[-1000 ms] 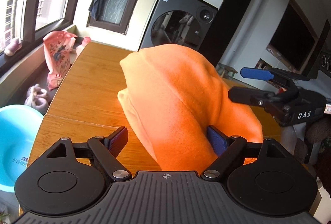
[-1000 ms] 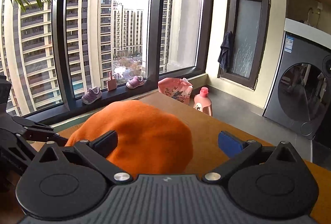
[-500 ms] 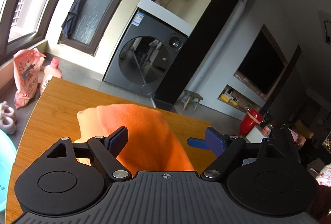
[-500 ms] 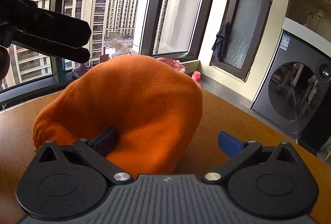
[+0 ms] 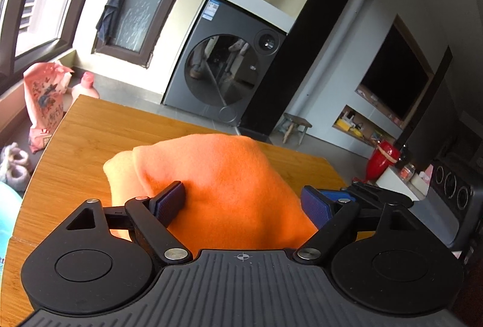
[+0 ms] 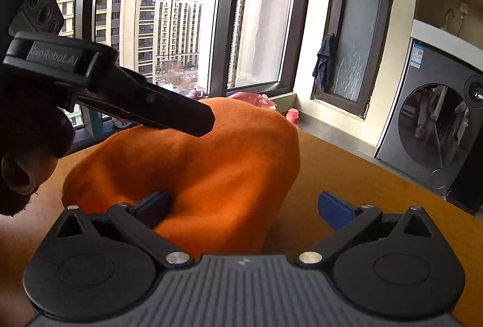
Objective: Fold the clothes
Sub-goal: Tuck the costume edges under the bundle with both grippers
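Observation:
An orange fleece garment [image 5: 217, 182] lies bunched in a rounded heap on the wooden table [image 5: 90, 128]. My left gripper [image 5: 243, 201] is open, its blue pads [image 5: 170, 200] straddling the near side of the heap. In the right wrist view the same orange garment [image 6: 205, 167] fills the middle. My right gripper [image 6: 244, 204] is open, its left pad [image 6: 152, 203] pressed against the cloth, its right pad [image 6: 333, 207] over bare table. The left gripper's finger [image 6: 135, 103] crosses above the heap there. The right gripper's blue tip [image 5: 341, 194] shows beside my left gripper's right pad.
A washing machine [image 5: 223, 67] stands beyond the table's far edge. A pink bag [image 5: 43, 103] and pink bottle [image 5: 86, 85] sit on the floor by the window. A blue basin [image 5: 6, 206] is at the left. A red object [image 5: 382, 161] is at right.
The heap has sunk lower and settled on the table. The left gripper came in over the heap from the left. Both grippers stay open around the cloth.

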Demonstrator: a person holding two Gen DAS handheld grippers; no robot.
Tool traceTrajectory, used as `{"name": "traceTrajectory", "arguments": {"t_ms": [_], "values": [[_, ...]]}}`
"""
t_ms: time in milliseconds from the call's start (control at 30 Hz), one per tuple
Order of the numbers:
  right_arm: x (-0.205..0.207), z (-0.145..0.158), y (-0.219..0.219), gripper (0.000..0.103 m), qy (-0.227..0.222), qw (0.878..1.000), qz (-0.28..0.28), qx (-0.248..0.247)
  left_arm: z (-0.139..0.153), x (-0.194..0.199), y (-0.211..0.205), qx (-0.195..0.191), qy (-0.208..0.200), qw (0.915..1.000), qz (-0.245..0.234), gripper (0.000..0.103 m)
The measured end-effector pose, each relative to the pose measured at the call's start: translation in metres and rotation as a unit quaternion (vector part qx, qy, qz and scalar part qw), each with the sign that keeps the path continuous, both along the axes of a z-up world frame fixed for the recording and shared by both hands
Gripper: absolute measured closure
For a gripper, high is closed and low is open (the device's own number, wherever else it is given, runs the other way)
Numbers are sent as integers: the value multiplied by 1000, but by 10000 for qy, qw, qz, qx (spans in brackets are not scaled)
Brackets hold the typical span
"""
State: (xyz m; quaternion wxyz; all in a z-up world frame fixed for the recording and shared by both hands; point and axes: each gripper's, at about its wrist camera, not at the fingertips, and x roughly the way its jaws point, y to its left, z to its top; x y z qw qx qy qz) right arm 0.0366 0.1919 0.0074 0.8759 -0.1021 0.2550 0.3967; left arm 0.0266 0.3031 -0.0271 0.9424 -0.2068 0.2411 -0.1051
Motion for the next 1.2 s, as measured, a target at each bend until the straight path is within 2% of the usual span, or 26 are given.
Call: {"name": "traceTrajectory", "arguments": {"t_ms": [67, 100, 133, 200, 267, 300, 433, 533, 567, 600, 700, 833, 1000, 1200], "values": [[16, 13, -17, 0, 398, 9981, -54, 465, 0, 0, 2, -90, -4, 10000, -14, 14], [23, 19, -24, 0, 478, 9970, -133, 599, 0, 1, 5, -186, -1, 9998, -13, 14], [28, 24, -27, 0, 334, 9971, -302, 611, -1, 1, 5, -184, -6, 9998, -13, 14], [38, 28, -21, 0, 33, 9971, -650, 400, -2, 2, 5, -177, -15, 9998, -11, 14], [51, 27, -11, 0, 18, 9965, -774, 324, -2, 0, 3, -95, 11, 10000, -2, 14], [59, 22, -2, 0, 70, 9967, -795, 157, -2, 0, 2, -53, 24, 10000, 2, 17], [92, -13, 38, 0, 179, 9936, -877, -689, -2, -4, -2, 109, 74, 9999, 20, 17], [96, -15, 34, 0, 331, 9934, -969, -509, -1, -3, -4, 129, 64, 9999, 7, 16], [97, -15, 32, 0, 386, 9933, -999, -431, 0, -2, -5, 133, 57, 9999, -4, 13], [92, -13, 29, 0, 266, 9935, -1021, -426, 0, -2, -6, 139, 50, 9999, -15, 9], [67, -5, 15, 0, -348, 9897, -1148, -786, -1, -1, -10, 169, 10, 9999, 14, 7], [34, -8, -11, 0, -406, 9907, -884, -949, -1, -1, -10, 122, -19, 9999, 52, 7], [-10, -7, -30, 0, -60, 9989, 17, -473, 0, -2, -7, 49, -29, 10000, 53, 6], [-33, 3, -13, 0, -134, 9967, 791, -79, -1, -1, -4, 15, -17, 10000, 72, 6]]}}
